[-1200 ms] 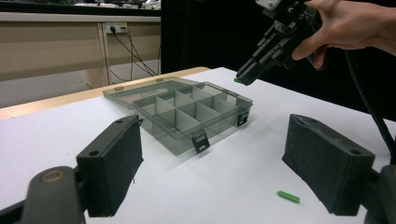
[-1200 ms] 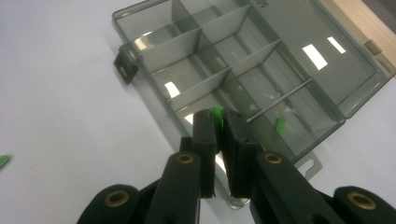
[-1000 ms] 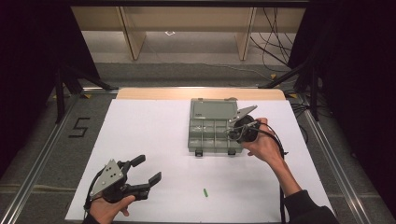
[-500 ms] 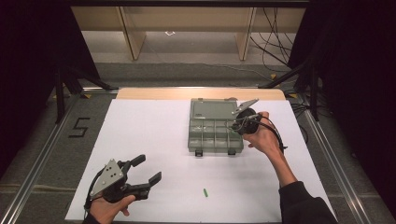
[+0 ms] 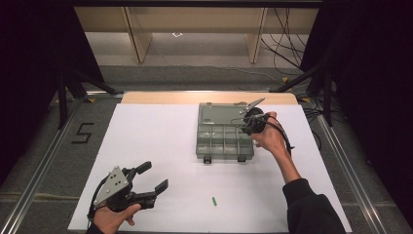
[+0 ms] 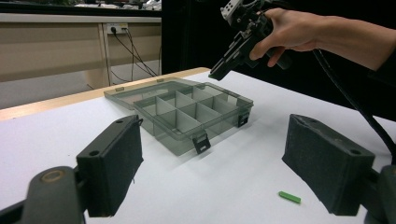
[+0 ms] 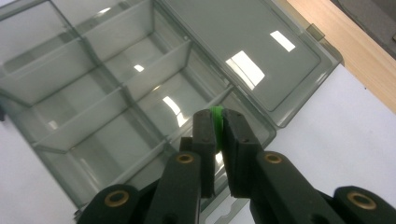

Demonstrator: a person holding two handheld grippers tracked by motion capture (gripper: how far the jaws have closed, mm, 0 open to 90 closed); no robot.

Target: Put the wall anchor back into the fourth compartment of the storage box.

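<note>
Smoky-grey plastic organiser box (image 5: 224, 138), lid flat open, on the white table (image 5: 156, 146).

High view: your right gripper (image 5: 252, 120) hangs over the box's right-hand compartments. Your left gripper (image 5: 148, 187) rests near the table's front edge, jaws apart and empty. One loose green peg (image 5: 214, 201) lies on the table to its right.

Left gripper view: wide-open jaws frame the box (image 6: 187, 116); the loose green peg (image 6: 289, 197) lies just beside the right-hand pad. Your right gripper (image 6: 233, 58) slants down toward the box.

Right gripper view: jaws closed on a small green piece (image 7: 215, 115), pinched at the tips, above a compartment next to the lid hinge.

Step in hand, as judged: carrying the piece to a compartment. Next move calls for lowering the tips inside one cell's dividers, then parting the jaws so the piece drops cleanly.
</note>
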